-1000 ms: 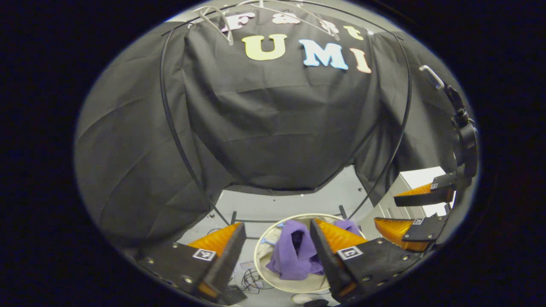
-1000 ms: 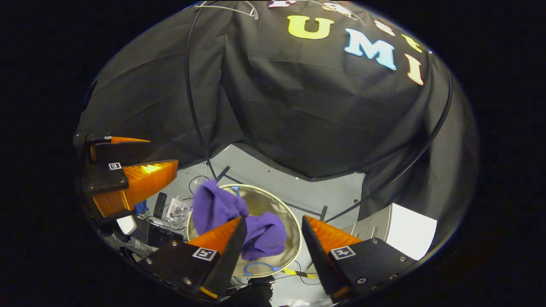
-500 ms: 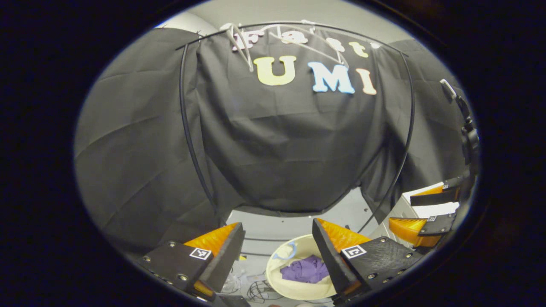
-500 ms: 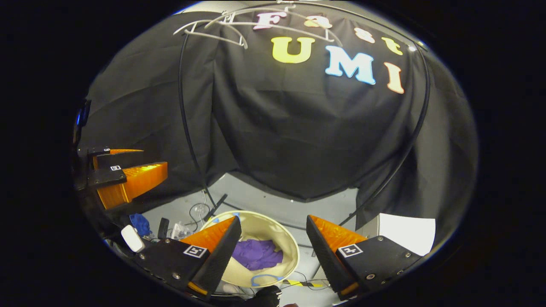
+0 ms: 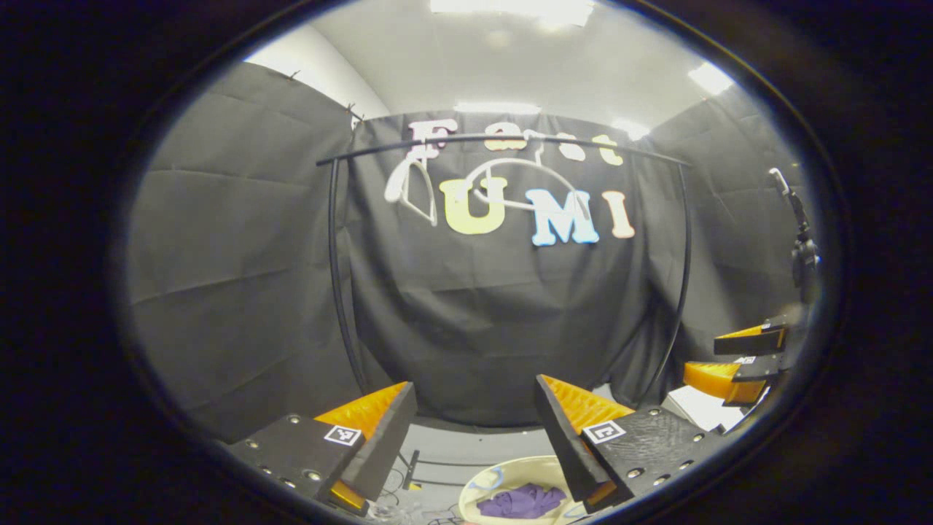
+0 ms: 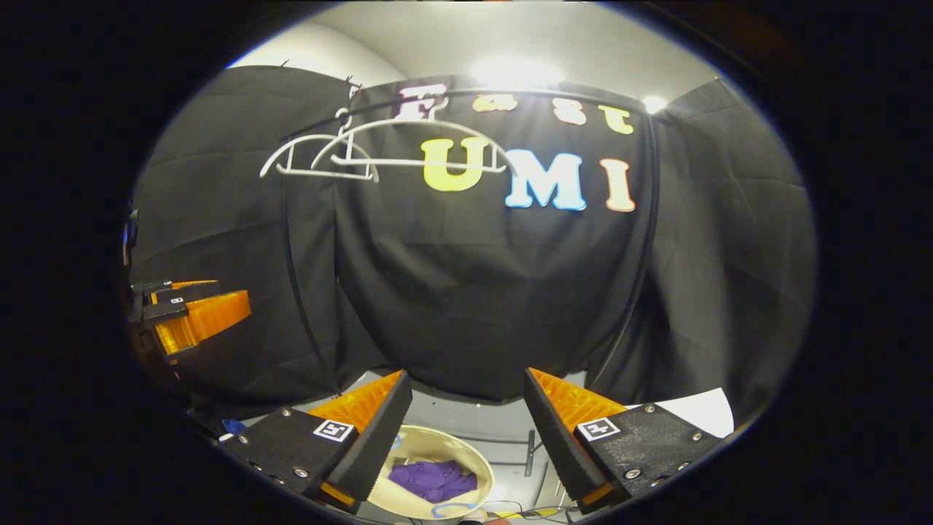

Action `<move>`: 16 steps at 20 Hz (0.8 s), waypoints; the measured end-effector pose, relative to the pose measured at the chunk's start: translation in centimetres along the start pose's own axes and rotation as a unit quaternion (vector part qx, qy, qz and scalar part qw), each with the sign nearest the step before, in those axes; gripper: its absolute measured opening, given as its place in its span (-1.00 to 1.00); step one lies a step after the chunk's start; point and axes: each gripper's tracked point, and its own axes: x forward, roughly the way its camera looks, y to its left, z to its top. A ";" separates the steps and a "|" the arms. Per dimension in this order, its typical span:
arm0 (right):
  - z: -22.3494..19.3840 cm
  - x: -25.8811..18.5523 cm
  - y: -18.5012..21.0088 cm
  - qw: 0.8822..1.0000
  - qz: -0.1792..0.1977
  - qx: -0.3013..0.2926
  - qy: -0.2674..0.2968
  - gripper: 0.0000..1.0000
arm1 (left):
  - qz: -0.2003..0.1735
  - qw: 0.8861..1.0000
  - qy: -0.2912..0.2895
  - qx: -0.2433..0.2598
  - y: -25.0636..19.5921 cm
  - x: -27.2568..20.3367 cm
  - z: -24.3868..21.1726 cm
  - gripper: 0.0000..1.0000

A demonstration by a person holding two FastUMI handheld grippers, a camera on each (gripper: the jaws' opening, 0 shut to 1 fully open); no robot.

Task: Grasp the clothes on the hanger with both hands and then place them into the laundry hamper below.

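Left gripper view, left gripper [image 5: 474, 426]: fingers spread wide apart, nothing between them, held above the hamper.
Left gripper view, clothes [image 5: 522, 502]: a purple bundle lying inside the cream laundry hamper [image 5: 490, 483], low in the view, on the floor.
Left gripper view, hangers [image 5: 503, 186]: white, bare, hanging on the black rail [image 5: 452, 141]; they look like two, though blur makes the count unsure.
Left gripper view, right gripper [image 5: 711, 357]: at the right edge, fingers apart and empty.
Right gripper view, right gripper [image 6: 466, 423]: fingers released, wide gap, gripping nothing.
Right gripper view, clothes [image 6: 432, 480]: crumpled in the hamper [image 6: 466, 456], below the fingers and apart from them.
Right gripper view, hangers [image 6: 379, 157]: two white ones side by side on the rail [image 6: 510, 93], both bare.
Right gripper view, left gripper [image 6: 191, 312]: at the left edge, empty.
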 end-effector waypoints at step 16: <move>11.8 -10.7 -10.2 0.979 -0.106 0.002 -0.173 0.90 | 0.090 0.985 -0.144 0.027 9.7 -12.0 15.7 0.99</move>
